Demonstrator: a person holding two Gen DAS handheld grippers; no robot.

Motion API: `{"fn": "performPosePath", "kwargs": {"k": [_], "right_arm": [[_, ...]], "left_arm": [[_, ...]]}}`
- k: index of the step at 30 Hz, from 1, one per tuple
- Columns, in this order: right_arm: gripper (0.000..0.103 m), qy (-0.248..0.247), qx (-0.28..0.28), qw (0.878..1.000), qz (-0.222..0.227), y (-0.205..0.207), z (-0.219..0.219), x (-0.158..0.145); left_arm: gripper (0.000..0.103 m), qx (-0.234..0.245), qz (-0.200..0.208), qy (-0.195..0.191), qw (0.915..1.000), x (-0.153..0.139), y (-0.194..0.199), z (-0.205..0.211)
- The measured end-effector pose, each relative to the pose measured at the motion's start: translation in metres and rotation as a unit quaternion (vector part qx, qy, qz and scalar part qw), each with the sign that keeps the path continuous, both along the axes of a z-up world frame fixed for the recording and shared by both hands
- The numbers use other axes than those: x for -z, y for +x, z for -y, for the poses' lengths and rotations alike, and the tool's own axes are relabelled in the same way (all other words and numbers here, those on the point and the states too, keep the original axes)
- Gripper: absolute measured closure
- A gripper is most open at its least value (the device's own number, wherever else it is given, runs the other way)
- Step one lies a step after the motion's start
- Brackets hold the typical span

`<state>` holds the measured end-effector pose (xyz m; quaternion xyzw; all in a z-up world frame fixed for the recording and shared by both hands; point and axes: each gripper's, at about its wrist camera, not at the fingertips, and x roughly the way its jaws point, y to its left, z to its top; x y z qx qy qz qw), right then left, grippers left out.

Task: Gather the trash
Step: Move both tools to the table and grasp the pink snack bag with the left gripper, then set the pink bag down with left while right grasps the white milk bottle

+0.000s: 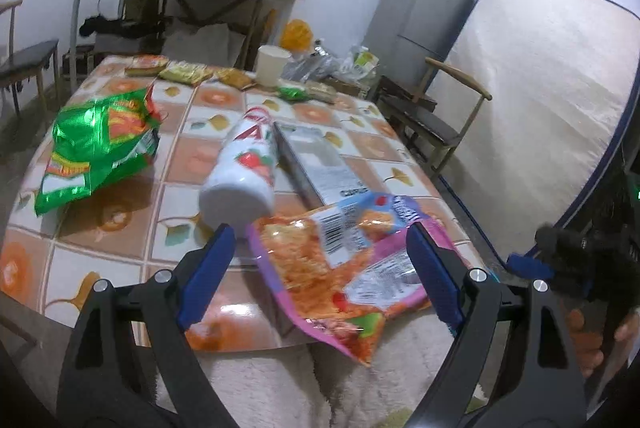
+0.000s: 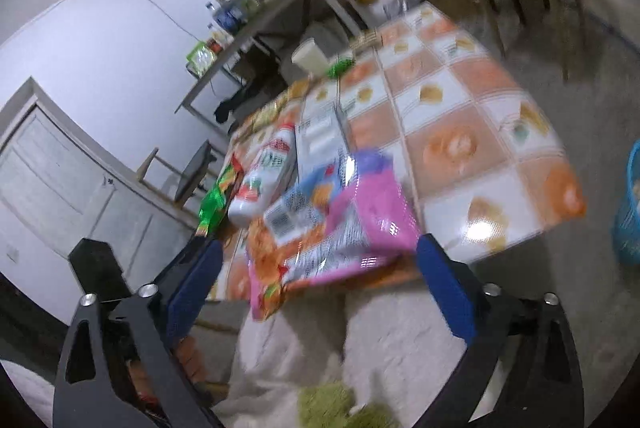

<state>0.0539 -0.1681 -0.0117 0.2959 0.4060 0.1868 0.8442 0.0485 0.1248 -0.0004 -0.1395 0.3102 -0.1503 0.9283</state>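
On the near edge of the bench [image 1: 120, 211], covered in a glossy checked oilcloth of orange and white squares, I see a crinkled pink-and-orange snack wrapper [image 1: 344, 260] hanging partly over the rim toward a fluffy white fabric below. Its barcode and a block of small print show, but I cannot read any of it. Just behind it a white plastic bottle [image 1: 244, 167] lies on its side, base toward me, with strawberries and a large red "A" on the label; the rest of the lettering is blurred. Touching the bottle's right flank is a flat grey box [image 1: 316, 163] with dark writing too smeared to make out. To the left, apart from these, a shiny green foil bag [image 1: 96, 151] sits crumpled.

My left hand-held gripper [image 1: 320, 260] is released, its blue pads spread wide on either side of the wrapper without pressing on it. My right hand-held gripper [image 2: 320, 280] is likewise released and empty, framing the same wrapper [image 2: 340, 228] in a motion-blurred view. A blue basket [image 2: 630, 211] is cut off at the right edge.
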Motion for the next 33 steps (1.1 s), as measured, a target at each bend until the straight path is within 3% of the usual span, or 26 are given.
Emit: {"fn": "performPosePath", "kwargs": {"k": [4, 10, 15, 19, 21, 27, 33], "right_arm": [[0.025, 0.020, -0.005, 0.998, -0.051, 0.003, -0.011, 0.023], [0.034, 0.046, -0.011, 0.995, -0.090, 0.021, -0.025, 0.046], [0.041, 0.065, -0.005, 0.991, -0.117, 0.036, -0.028, 0.061], [0.047, 0.075, -0.001, 0.989, -0.128, 0.043, -0.026, 0.069], [0.050, 0.075, 0.002, 0.989, -0.130, 0.046, -0.025, 0.071], [0.067, 0.076, 0.018, 0.988, -0.136, 0.046, -0.017, 0.075], [0.069, 0.040, 0.009, 0.996, -0.074, 0.039, -0.021, 0.030]], "left_arm": [[0.020, -0.003, -0.008, -0.012, 0.9999, 0.013, 0.007, -0.003], [0.024, -0.004, -0.027, -0.027, 0.9993, 0.028, 0.022, -0.006], [0.037, -0.001, -0.074, -0.029, 0.9969, 0.045, 0.034, -0.004], [0.062, 0.004, -0.112, -0.022, 0.9935, 0.060, 0.037, 0.001], [0.065, 0.009, -0.118, -0.026, 0.9926, 0.064, 0.037, 0.003], [0.075, 0.036, -0.091, -0.021, 0.9949, 0.055, 0.027, 0.013], [0.078, 0.050, -0.014, -0.027, 0.9983, 0.016, 0.005, 0.013]]}}
